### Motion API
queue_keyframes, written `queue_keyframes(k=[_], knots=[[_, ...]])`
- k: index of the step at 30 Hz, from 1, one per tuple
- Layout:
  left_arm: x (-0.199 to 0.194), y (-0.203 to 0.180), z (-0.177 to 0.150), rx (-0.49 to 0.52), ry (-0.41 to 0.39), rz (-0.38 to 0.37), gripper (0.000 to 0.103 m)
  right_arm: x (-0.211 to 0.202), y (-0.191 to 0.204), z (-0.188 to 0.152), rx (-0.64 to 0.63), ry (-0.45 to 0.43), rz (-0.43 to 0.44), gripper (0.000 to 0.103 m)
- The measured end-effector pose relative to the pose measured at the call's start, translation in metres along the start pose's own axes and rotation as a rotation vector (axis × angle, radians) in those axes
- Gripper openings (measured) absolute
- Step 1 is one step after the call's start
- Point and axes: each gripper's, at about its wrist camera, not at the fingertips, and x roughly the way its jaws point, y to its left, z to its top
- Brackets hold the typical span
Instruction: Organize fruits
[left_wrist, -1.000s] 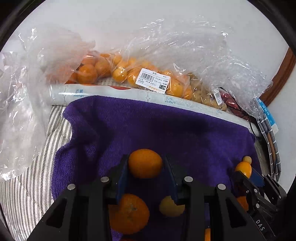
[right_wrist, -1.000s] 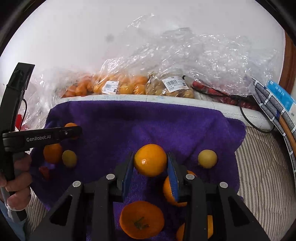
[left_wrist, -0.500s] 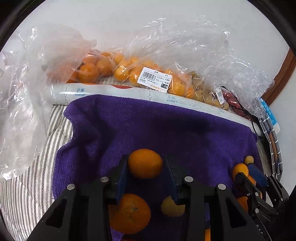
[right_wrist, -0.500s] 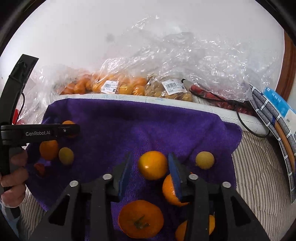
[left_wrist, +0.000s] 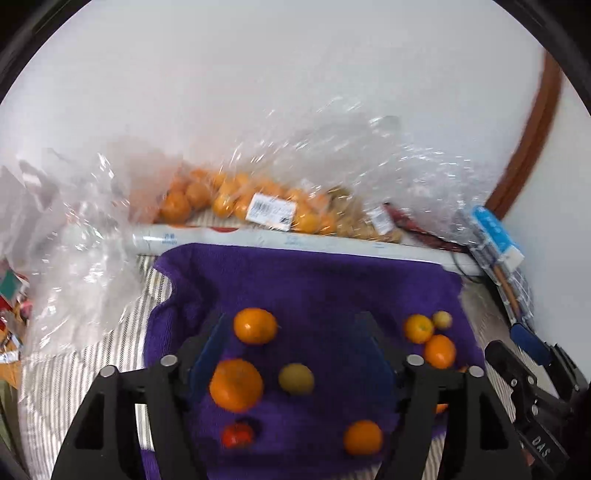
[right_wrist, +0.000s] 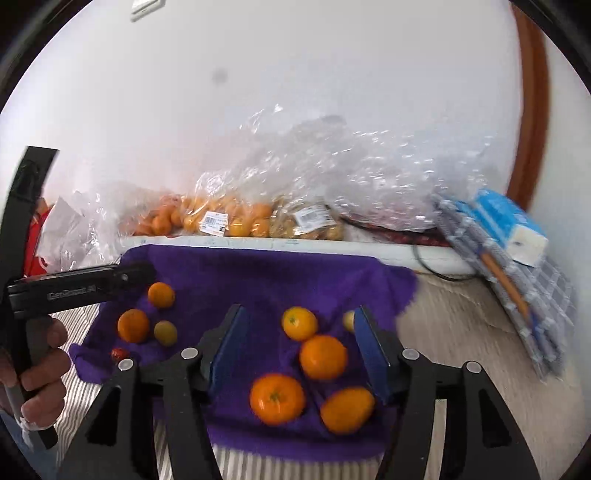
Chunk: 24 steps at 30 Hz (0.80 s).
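A purple towel (left_wrist: 314, 280) (right_wrist: 258, 273) carries several loose fruits. In the left wrist view my left gripper (left_wrist: 293, 339) is open and empty, raised above the towel. An orange (left_wrist: 255, 325) lies by its left finger, with a bigger orange (left_wrist: 236, 385), a yellow-green fruit (left_wrist: 296, 378) and a small red fruit (left_wrist: 238, 434) nearer. In the right wrist view my right gripper (right_wrist: 298, 341) is open and empty above an orange (right_wrist: 300, 323) and several more (right_wrist: 323, 357) (right_wrist: 277, 398) (right_wrist: 347, 410). The left gripper (right_wrist: 136, 273) shows at left.
Clear plastic bags of oranges (left_wrist: 236, 199) (right_wrist: 221, 218) lie behind a white roll (left_wrist: 280, 240) along the wall. A striped cloth (left_wrist: 85, 362) lies under the towel. A blue pack and checked cloth (right_wrist: 509, 236) sit at the right. A brown curved frame (left_wrist: 532, 125) stands at right.
Both grippers have opened, let go of their oranges onto the towel, and pulled back and up. The view is wider now.
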Motion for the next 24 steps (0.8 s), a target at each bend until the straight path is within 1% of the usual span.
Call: queue_keyframes(k=[3, 5, 8, 10, 11, 13, 16, 18, 24], knots=[[-0.026, -0.015, -0.016, 0.046, -0.012, 0.019, 0.072, -0.030, -0.003, -0.007, 0.032, 0.017, -0.037, 0.061], [-0.043, -0.020, -0.029, 0.071, -0.015, 0.032, 0.075, -0.049, -0.006, -0.016, 0.058, 0.033, -0.034, 0.061], [-0.069, -0.019, -0.047, 0.064, -0.028, 0.049, 0.076, -0.083, -0.010, -0.031, 0.076, 0.030, -0.042, 0.061], [-0.084, -0.020, -0.057, 0.060, -0.032, 0.042, 0.079, -0.103, -0.013, -0.040, 0.079, 0.022, -0.048, 0.061], [-0.093, -0.023, -0.063, 0.064, -0.036, 0.041, 0.080, -0.115, -0.014, -0.046, 0.082, 0.021, -0.049, 0.062], [-0.110, -0.026, -0.075, 0.067, -0.052, 0.047, 0.083, -0.134, -0.017, -0.055, 0.093, 0.012, -0.048, 0.075], [-0.132, -0.030, -0.089, 0.057, -0.070, 0.045, 0.088, -0.159, -0.020, -0.067, 0.108, -0.014, -0.044, 0.086], [-0.147, -0.033, -0.097, 0.049, -0.085, 0.036, 0.090, -0.170, -0.022, -0.073, 0.114, -0.014, -0.049, 0.090], [-0.184, -0.044, -0.118, 0.058, -0.126, 0.042, 0.092, -0.201, -0.022, -0.095, 0.118, -0.021, -0.089, 0.092]])
